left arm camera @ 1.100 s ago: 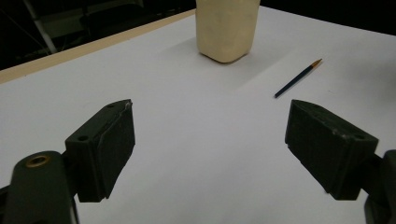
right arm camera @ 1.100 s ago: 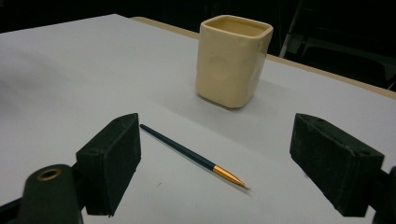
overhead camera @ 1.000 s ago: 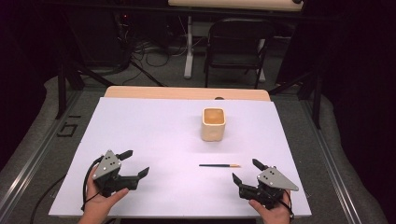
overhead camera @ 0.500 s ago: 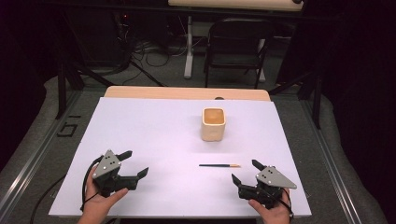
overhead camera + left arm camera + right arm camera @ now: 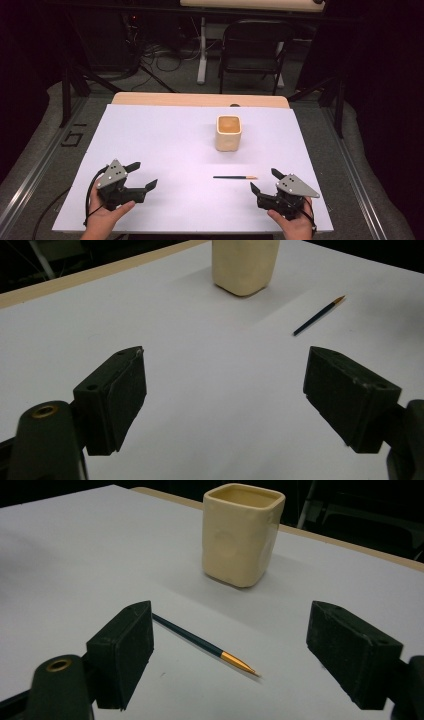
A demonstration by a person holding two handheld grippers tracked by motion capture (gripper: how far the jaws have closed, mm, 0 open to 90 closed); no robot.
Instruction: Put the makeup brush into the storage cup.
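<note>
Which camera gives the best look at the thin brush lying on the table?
The right gripper view: the brush lies close between its open jaws, dark handle and gold tip sharp. The high view shows the brush as a thin line ahead of the right gripper. The left gripper view shows it small and far off.

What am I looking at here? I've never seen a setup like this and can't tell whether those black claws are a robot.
No robot: a person holds a two-jaw tool in each hand. The high view looks down on a white table, with the left gripper and the right gripper near its front edge. The other two pictures come from cameras riding on each gripper, looking out between its own black jaws. On the table stand a cream square cup and, lying flat nearer the right gripper, a thin paintbrush. Both grippers are open and hold nothing.
</note>
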